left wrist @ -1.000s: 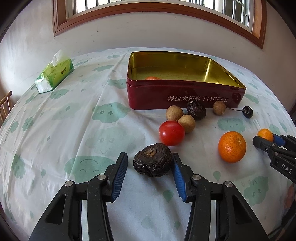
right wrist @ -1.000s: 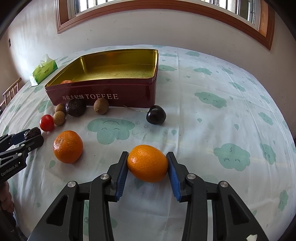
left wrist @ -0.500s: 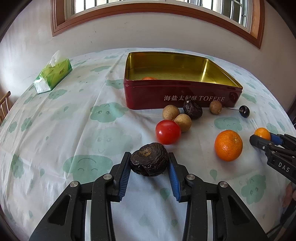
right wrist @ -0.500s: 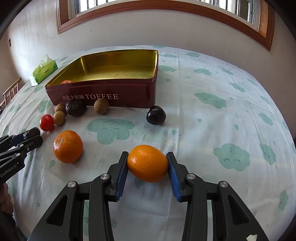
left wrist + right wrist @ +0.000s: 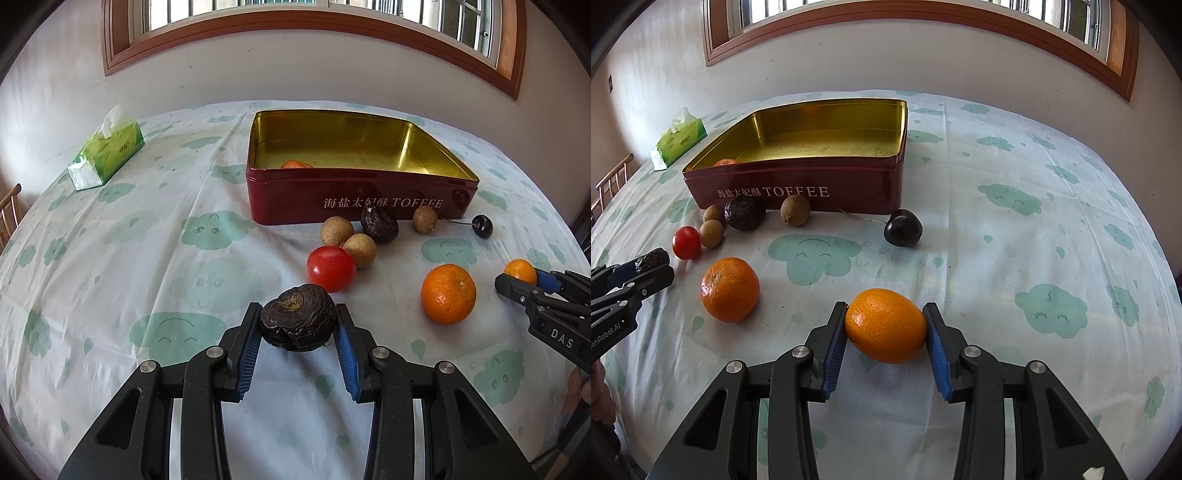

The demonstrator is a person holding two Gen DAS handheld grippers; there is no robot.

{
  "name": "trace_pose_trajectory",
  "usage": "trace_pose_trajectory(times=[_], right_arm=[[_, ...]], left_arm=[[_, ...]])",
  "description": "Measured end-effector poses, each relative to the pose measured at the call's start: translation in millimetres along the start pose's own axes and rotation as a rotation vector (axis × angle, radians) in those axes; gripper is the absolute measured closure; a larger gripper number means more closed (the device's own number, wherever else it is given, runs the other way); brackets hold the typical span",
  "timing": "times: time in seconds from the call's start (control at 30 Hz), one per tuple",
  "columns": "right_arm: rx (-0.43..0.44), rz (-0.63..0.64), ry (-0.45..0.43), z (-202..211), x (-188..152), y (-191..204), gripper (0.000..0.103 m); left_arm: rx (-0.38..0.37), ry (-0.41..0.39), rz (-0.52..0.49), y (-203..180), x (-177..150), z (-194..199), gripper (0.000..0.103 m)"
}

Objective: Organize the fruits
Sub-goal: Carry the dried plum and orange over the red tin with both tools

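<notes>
Resting on the cloud-print tablecloth point(image 5: 110, 258), a wrinkled dark fruit point(image 5: 297, 319) sits pinched by the left gripper point(image 5: 298, 332), whose jaws have just been closing; the right gripper point(image 5: 885, 334) clamps a small orange point(image 5: 885, 325) near the red tin point(image 5: 798, 186).

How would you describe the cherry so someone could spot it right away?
Find the red toffee tin on the tablecloth. Off its right front corner lies the cherry. It is the only smooth, glossy near-black fruit, with a thin stem.
</notes>
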State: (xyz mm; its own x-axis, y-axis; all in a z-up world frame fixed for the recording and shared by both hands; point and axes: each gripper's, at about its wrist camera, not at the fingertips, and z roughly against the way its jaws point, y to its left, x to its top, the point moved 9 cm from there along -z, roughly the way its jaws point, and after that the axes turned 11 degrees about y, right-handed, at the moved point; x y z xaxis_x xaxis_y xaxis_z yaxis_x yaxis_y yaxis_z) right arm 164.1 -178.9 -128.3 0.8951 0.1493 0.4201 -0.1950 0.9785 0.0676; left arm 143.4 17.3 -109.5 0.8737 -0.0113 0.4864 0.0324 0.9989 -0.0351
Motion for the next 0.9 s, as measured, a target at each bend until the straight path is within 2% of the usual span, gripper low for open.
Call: trace_pose_trajectory(times=[0.57, 0.9], right_arm=[[0.011, 0.012, -0.043, 18.6, 6.9, 7.0, 0.065], [0.017, 0.027, -0.089, 38.3, 29.1, 12.5, 0.065]], left_arm=[[-0.016, -0.028, -0.001, -2.3, 8.2, 13.0, 0.063], [-0.027, -0.072, -0.007, -3.1, 27.9, 28.0, 0.063]])
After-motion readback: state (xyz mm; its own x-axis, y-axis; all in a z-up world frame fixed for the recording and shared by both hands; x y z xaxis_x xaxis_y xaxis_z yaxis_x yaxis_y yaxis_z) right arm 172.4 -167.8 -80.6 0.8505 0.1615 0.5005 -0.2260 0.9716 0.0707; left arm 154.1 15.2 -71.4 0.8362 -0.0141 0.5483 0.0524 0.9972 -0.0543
